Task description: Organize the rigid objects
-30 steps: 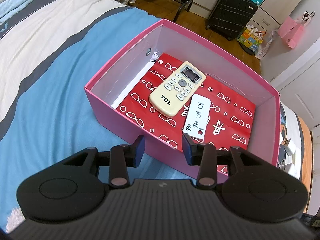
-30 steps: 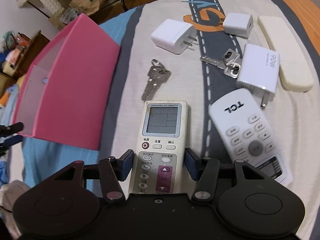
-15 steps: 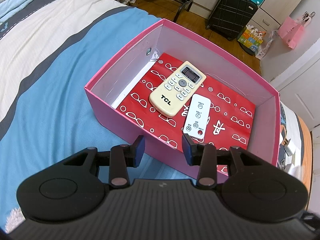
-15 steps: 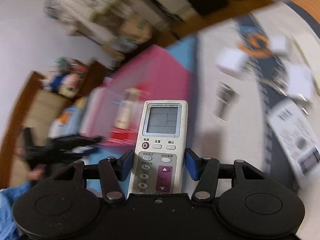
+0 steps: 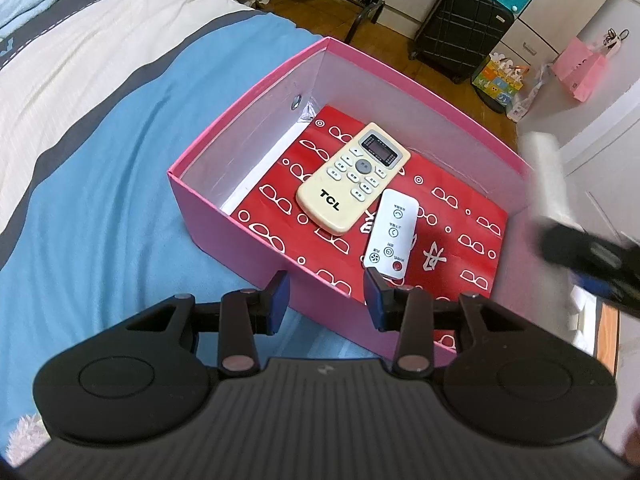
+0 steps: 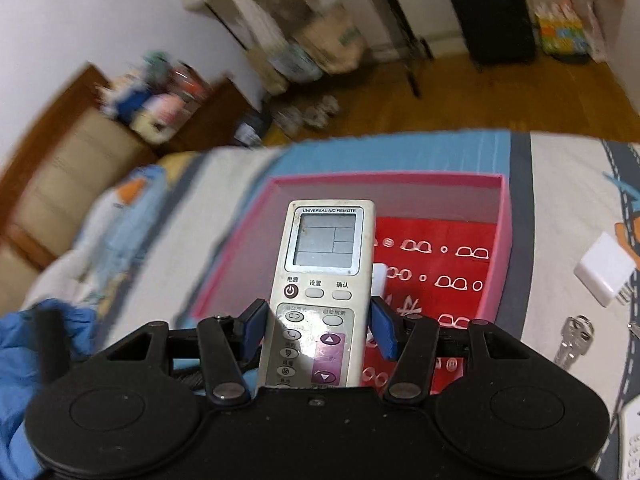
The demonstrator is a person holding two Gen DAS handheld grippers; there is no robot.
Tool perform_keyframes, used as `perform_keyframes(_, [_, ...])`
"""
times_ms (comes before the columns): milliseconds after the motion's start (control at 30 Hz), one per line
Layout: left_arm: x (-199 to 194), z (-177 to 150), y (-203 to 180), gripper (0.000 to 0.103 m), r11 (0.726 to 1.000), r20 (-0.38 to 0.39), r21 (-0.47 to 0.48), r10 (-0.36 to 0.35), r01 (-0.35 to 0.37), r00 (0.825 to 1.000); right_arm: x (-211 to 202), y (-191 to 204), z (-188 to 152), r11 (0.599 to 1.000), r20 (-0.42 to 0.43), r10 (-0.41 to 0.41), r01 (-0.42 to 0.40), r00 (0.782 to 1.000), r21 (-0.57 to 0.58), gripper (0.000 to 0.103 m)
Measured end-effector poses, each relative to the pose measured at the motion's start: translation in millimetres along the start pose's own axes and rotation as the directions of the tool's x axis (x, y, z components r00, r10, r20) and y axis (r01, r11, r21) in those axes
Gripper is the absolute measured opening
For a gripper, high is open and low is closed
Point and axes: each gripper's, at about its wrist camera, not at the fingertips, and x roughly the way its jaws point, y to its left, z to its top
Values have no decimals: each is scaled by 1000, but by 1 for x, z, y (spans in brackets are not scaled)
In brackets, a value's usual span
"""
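Observation:
An open pink box [image 5: 224,152] lined with red patterned paper sits on the bed. Inside lie a cream TCL remote [image 5: 354,176] and a small white remote [image 5: 390,236]. My left gripper [image 5: 326,300] hangs over the box's near wall, its jaws a little apart with nothing between them. My right gripper [image 6: 318,320] is shut on a grey universal A/C remote [image 6: 326,264], held above the pink box [image 6: 505,216]. The left wrist view shows the right gripper [image 5: 588,252] as a blur at the box's right side, the universal remote [image 5: 544,172] sticking up from it.
A white charger [image 6: 604,270] and a bunch of keys [image 6: 572,340] lie on the bedcover right of the box. A black suitcase [image 5: 464,28] and bags stand on the wooden floor beyond the bed. Blue cloth [image 6: 16,360] shows at the lower left.
My right gripper lifted the universal remote off the bedcover and swung it left over the pink box; it now shows at the right edge of the left wrist view. The left gripper stayed still.

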Motion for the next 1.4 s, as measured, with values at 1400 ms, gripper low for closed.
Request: perform_keyframes(1400, [3,3,6,39,999,-8,-12,-37,36,999,70,-23,15,949,-69,-234,243,970,199,64])
